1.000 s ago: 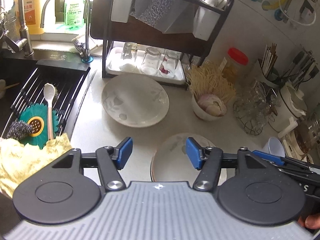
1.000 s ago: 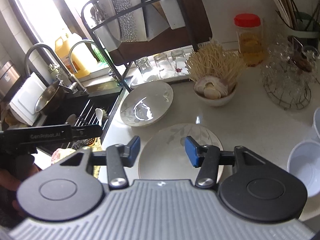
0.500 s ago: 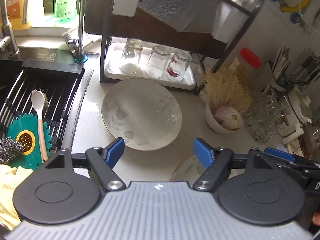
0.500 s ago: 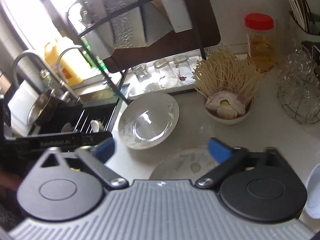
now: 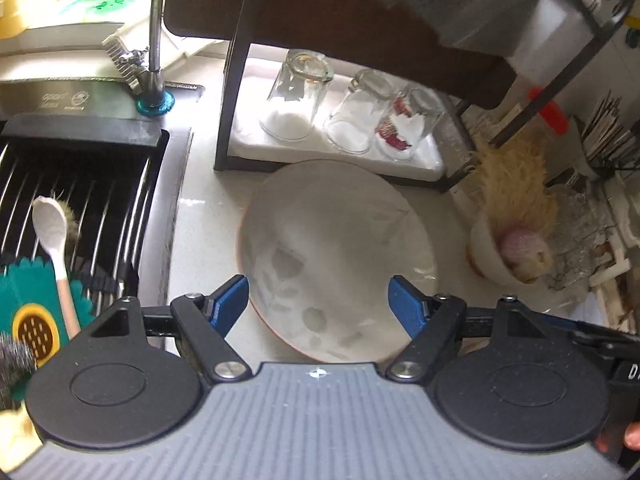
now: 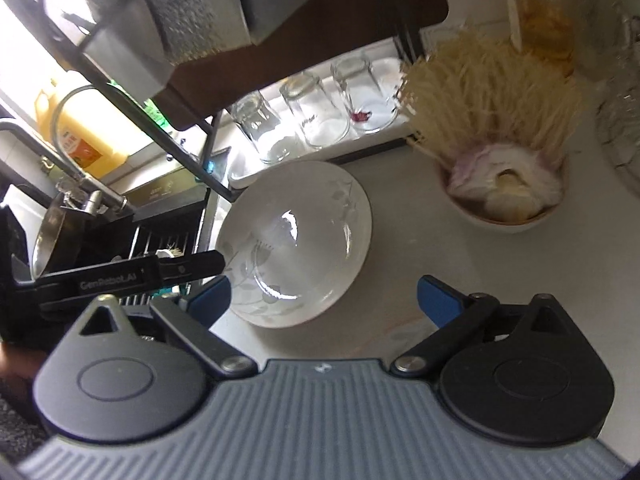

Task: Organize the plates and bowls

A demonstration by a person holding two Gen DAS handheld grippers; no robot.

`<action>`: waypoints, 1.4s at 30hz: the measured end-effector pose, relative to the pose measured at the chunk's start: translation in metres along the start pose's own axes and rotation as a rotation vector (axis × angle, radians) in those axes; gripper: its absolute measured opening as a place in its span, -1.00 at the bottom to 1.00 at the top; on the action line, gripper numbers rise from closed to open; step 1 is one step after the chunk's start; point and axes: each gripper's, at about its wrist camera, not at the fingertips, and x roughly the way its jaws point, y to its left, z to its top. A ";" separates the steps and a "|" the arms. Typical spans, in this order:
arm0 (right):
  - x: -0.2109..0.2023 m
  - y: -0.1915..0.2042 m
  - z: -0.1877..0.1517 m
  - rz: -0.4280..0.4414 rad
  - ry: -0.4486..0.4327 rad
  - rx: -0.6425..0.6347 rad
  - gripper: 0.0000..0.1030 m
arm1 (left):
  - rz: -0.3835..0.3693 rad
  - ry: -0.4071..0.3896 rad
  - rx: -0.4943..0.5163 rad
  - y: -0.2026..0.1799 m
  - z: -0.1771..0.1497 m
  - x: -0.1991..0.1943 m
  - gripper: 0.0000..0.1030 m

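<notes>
Now the plate [image 5: 336, 248] lies flat on the worktop [image 6: 420, 248] before the rack, both grippers' jaws just opened wide, nothing clamped; the left gripper [image 5: 319, 300] is best slid under the near rim

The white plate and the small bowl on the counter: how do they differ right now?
The plate is wide, shallow and empty; the bowl is small, deep and full, with straw-coloured strands bristling out of it. The plate carries a grey leaf pattern; the bowl's outside looks plain. The plate sits by the rack with the upturned glasses, the bowl further right. Both are pale and rest on the counter.
</notes>
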 end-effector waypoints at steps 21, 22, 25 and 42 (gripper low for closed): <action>0.092 -0.001 0.017 -0.185 0.039 0.085 -0.16 | -0.079 0.095 0.061 0.047 0.041 0.085 -0.21; 0.093 -0.002 0.017 -0.188 0.039 0.084 -0.25 | -0.084 0.094 0.056 0.048 0.041 0.086 -0.28; 0.099 0.001 0.020 -0.222 0.034 0.061 -0.49 | -0.092 0.096 0.062 0.050 0.042 0.088 -0.51; 0.083 0.003 0.017 -0.182 -0.003 0.039 -0.60 | -0.118 0.112 0.036 0.060 0.043 0.077 -0.66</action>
